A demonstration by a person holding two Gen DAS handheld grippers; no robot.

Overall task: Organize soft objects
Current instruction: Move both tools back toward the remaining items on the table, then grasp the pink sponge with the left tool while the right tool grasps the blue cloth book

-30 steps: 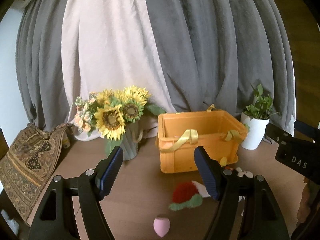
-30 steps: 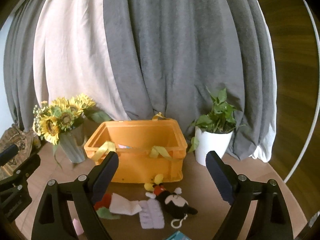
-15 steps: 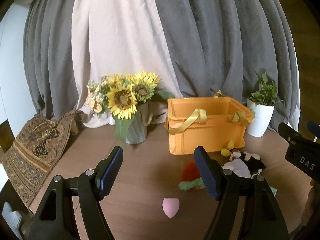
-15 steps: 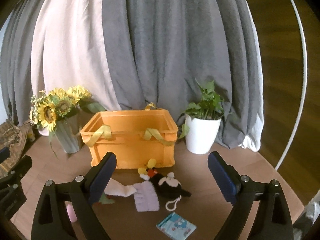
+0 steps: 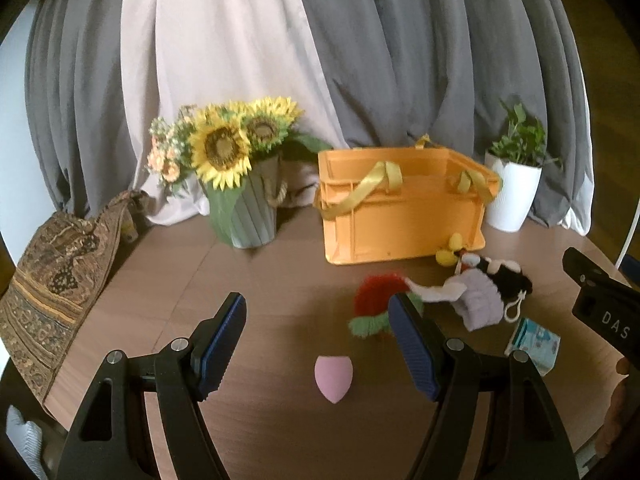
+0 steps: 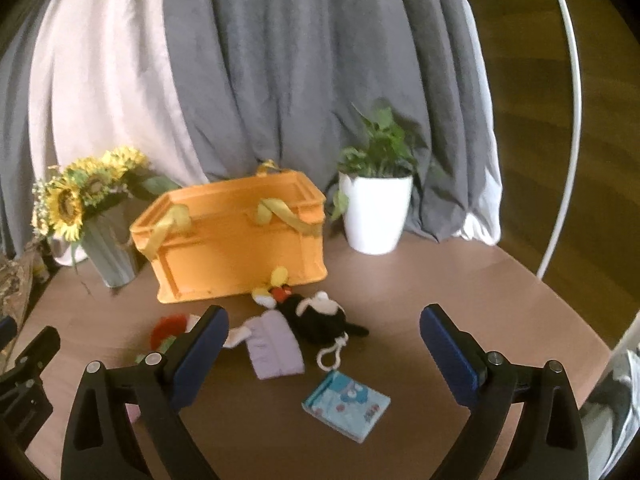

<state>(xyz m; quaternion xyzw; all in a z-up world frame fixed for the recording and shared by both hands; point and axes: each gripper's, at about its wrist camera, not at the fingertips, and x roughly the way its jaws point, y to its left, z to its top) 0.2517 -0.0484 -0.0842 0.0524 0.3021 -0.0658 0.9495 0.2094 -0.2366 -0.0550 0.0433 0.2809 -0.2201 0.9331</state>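
An orange crate (image 5: 404, 208) with yellow straps stands at the back of the round table; it also shows in the right wrist view (image 6: 240, 232). In front of it lie a black mouse plush (image 6: 318, 316), a lilac cloth (image 6: 274, 346), a red and green woolly item (image 5: 378, 300), a pink sponge (image 5: 333, 372) and a blue tissue pack (image 6: 346, 404). My left gripper (image 5: 318, 340) is open and empty, above the pink sponge. My right gripper (image 6: 324, 354) is open and empty, over the lilac cloth and tissue pack.
A vase of sunflowers (image 5: 240, 184) stands left of the crate and a white pot with a green plant (image 6: 376, 208) right of it. A patterned cloth (image 5: 52, 264) hangs over the table's left edge. Grey and white curtains close the back.
Both grippers have risen and pulled back, tilting down. More of the table shows, and the tissue pack has come into view. Both stay open.
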